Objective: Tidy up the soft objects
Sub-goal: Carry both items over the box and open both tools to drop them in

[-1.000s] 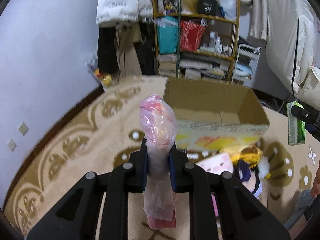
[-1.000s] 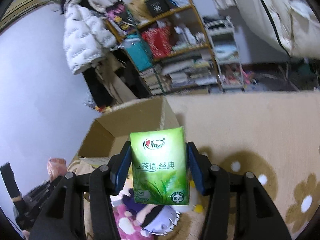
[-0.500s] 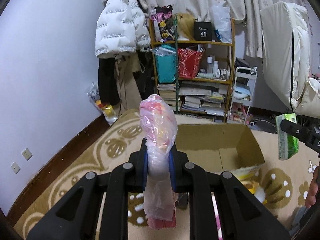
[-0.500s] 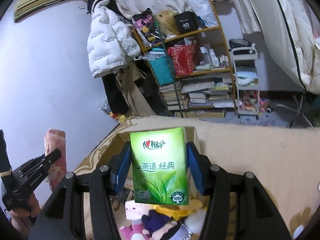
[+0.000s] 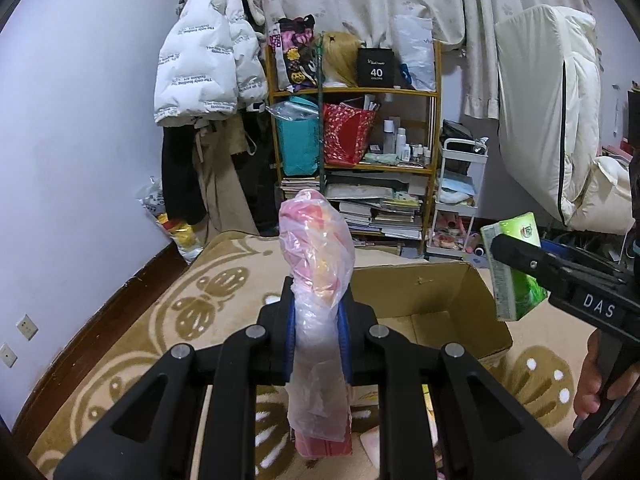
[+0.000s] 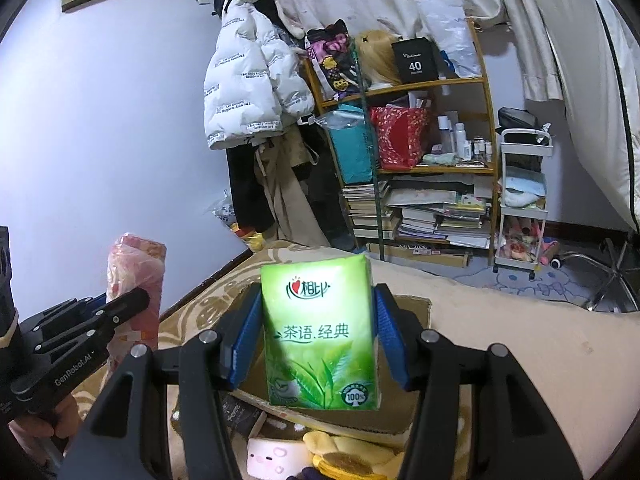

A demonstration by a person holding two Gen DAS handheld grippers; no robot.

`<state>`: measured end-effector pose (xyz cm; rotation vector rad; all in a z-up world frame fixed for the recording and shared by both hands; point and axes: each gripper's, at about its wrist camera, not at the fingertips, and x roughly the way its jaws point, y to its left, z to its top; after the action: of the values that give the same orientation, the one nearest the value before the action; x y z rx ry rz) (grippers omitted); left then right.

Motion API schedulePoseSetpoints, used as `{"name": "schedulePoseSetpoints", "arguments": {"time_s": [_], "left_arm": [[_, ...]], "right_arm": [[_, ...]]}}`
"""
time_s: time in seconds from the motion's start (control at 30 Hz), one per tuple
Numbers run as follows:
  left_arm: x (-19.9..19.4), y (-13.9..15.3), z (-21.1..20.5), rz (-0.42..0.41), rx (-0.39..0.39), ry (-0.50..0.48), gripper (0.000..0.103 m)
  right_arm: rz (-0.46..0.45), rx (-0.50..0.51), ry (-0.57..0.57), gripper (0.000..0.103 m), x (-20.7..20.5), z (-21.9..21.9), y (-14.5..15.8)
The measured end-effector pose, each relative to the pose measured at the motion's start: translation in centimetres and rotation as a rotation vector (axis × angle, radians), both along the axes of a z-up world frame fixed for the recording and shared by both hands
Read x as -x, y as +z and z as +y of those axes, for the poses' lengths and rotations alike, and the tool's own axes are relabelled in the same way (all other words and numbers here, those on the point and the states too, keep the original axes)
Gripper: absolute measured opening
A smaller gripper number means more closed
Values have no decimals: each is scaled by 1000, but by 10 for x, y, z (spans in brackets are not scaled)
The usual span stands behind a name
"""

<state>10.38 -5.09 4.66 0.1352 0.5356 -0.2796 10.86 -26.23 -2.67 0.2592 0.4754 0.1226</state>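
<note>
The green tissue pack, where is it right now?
The green tissue pack is clamped upright in the right gripper, held in the air above the open cardboard box. In the left wrist view it shows at the right edge.

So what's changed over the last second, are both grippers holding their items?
Both grippers rose and tipped up: the cardboard box dropped lower in both views, with more of the shelf and curtain showing. The right gripper rolled level. Nothing was grabbed or released. The left gripper stays clamped on the pink bagged bundle, the right on the green tissue pack.
</note>
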Motion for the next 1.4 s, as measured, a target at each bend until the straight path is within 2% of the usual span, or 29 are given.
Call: {"name": "schedulePoseSetpoints", "arguments": {"time_s": [0.3, 0.47, 0.7, 0.93, 1.17, 1.27, 1.33, 1.4], "left_arm": [[-16, -24, -16, 60, -25, -18, 17], [-23, -35, -22, 99, -17, -42, 17], [-33, -49, -25, 159, -3, -42, 17], [-43, -59, -36, 189, -43, -39, 17], [-51, -69, -39, 229, -69, -23, 20], [-54, -73, -37, 246, -77, 3, 23], [-55, -75, -34, 261, -73, 18, 29], [-55, -77, -32, 266, -75, 28, 44]], "right_arm": [[40, -33, 14, 58, -13, -7, -17], [67, -53, 16, 58, -17, -13, -31], [62, -75, 33, 58, -22, -17, -47], [64, -91, 42, 59, -30, -19, -59], [109, -109, 52, 59, -36, -23, -70], [121, -102, 47, 59, -37, -23, -72], [126, -104, 49, 60, -37, -24, -73], [141, -102, 51, 61, -39, -24, -75]]}}
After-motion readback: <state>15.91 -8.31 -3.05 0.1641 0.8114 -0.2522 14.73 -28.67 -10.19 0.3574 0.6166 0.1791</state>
